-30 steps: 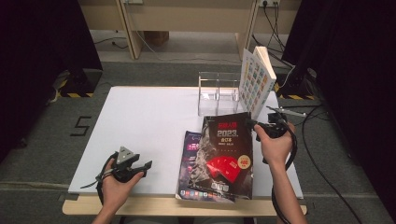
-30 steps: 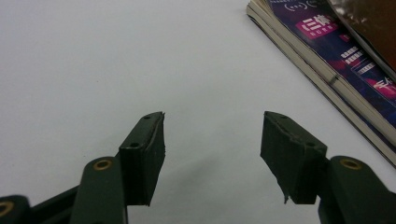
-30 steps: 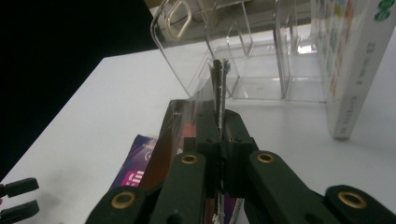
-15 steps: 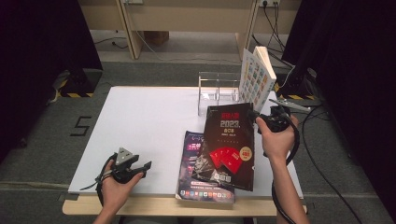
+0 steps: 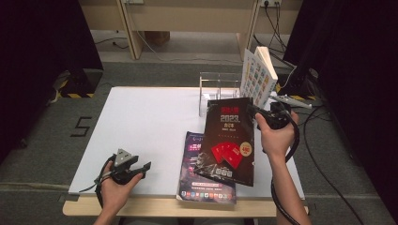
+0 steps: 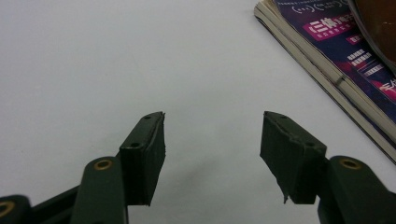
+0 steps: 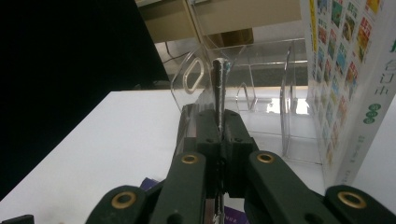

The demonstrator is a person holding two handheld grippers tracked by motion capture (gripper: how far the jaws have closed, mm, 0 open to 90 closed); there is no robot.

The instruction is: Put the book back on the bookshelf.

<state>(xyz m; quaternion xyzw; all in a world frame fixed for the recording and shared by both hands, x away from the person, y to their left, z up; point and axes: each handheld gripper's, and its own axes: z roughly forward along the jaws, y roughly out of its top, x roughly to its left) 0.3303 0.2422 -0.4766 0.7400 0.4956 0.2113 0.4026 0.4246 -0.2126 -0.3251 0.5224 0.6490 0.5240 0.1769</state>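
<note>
Tongs [image 7: 219, 135] clamped on thin book's edge [image 7: 218, 84], clear rack [image 7: 261, 93] beyond.

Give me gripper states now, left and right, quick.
Left gripper: jaws open, nothing between them, over the white table.
Right gripper: jaws shut on the black magazine, gripping its edge, lower end on the purple magazine.

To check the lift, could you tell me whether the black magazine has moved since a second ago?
Yes. The black magazine, clamped in the right gripper, has tilted up and shifted toward the clear rack, uncovering more of the purple magazine.
</note>
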